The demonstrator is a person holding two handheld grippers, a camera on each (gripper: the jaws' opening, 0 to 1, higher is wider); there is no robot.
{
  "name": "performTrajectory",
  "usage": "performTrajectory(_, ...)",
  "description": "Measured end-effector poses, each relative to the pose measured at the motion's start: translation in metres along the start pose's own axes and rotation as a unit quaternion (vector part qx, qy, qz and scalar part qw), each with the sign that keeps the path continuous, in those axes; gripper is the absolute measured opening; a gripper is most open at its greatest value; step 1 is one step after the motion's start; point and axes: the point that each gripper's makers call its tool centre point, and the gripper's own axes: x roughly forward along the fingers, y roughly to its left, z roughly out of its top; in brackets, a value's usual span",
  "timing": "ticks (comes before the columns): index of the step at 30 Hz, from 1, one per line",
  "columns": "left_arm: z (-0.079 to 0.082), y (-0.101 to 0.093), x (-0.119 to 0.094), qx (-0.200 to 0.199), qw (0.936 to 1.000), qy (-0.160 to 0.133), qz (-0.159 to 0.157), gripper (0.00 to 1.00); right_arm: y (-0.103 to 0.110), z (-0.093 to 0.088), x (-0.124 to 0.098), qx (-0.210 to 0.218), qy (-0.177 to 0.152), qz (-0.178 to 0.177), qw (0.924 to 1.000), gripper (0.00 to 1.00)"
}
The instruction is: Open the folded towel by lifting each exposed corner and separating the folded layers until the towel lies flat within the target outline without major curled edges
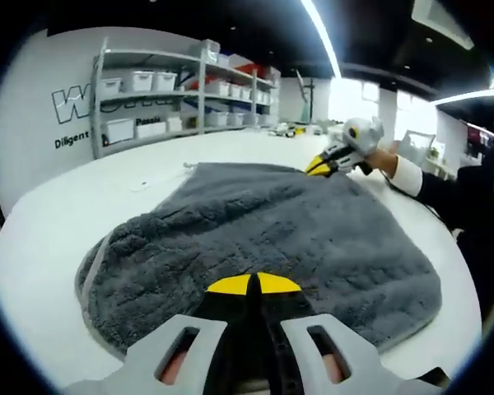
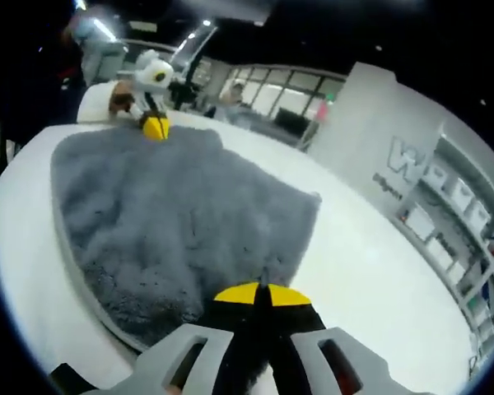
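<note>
Table: a big white table [image 1: 49, 222] takes up most of the room in front of me; it also appears in the right gripper view [image 2: 370, 271].
Shelving: a grey rack [image 1: 185, 95] with white bins stands against the far wall, under dark lettering.
Towel: the grey fluffy towel [image 1: 263, 230] lies spread across the tabletop, mostly flat, with a lighter border along its near edge; seen from the other side too [image 2: 173, 222]. I cannot make out a target outline.
Left gripper: the left gripper [image 1: 253, 284] sits at one corner of the towel, yellow tips pressed together right at the cloth's edge, so it looks pinched onto the towel. In the right gripper view it is at the far corner [image 2: 155, 127], a hand behind it.
Right gripper: the right gripper [image 2: 261, 294] is at the opposite corner, yellow tips closed together on the towel's rim. From the left gripper view it is across the towel [image 1: 319, 167], held by a hand in a white cuff and dark sleeve.
</note>
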Motion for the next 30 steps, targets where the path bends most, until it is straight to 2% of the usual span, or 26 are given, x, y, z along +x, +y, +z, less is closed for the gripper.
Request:
performTrajectory(10,0.0,0.007,-0.001,-0.004,0.9998,-0.001,0.018,0.01,0.0,-0.004,-0.005,0.024,0.003,0.019,0.9995,0.0)
performTrajectory(18,0.0,0.02,-0.001,-0.014,0.9988,-0.004,0.047,0.0,0.012,-0.003,-0.013,0.016,0.008,0.045,0.9988,0.0)
performTrajectory(24,0.0,0.025,-0.001,-0.009,0.9977,-0.005,0.067,0.01,0.019,0.0,-0.017,0.018,0.0,0.066,0.9977,0.0)
performTrajectory(26,0.001,0.029,-0.002,-0.009,0.9975,-0.011,0.069,0.01,0.023,0.01,-0.019,0.027,-0.028,0.086,0.9955,0.0)
performTrajectory(28,0.004,0.032,-0.004,-0.041,0.9964,-0.025,0.069,0.01,0.018,0.012,-0.021,0.025,-0.032,0.078,0.9961,0.0)
performTrajectory(30,0.009,0.034,-0.009,-0.072,0.9949,-0.045,0.054,0.01,0.015,0.013,-0.02,0.026,-0.036,0.07,0.9965,0.0)
